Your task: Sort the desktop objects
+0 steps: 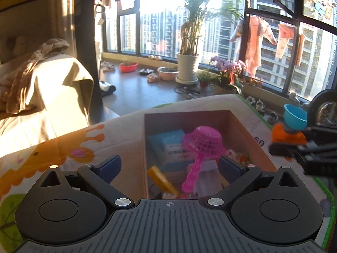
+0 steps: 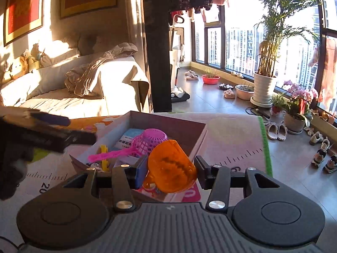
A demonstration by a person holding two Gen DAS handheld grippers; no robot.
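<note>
An open cardboard box (image 1: pixel 185 113) (image 2: pixel 168 119) stands on a printed play mat. Inside lie a pink mesh strainer (image 1: pixel 202 143) (image 2: pixel 151 141), a blue-and-white packet (image 1: pixel 168 139) and a yellow piece (image 1: pixel 162 179) (image 2: pixel 104 156). My left gripper (image 1: pixel 170 164) hovers over the box's near end, jaws wide open; the strainer lies below them, untouched. My right gripper (image 2: pixel 170 167) is shut on an orange plastic cup (image 2: pixel 171 166), tilted on its side above the box's near right corner. The left wrist view shows that gripper (image 1: pixel 284 145) and the orange cup (image 1: pixel 288 135) at the right edge.
The mat (image 1: pixel 69 154) (image 2: pixel 231 139) covers the tabletop; its green edge runs along the right. A blue bowl (image 1: pixel 294 116) shows behind the right gripper. A covered sofa (image 2: pixel 84 88) is on the left. Potted plants (image 2: pixel 264 84), basins and shoes stand on the floor beyond.
</note>
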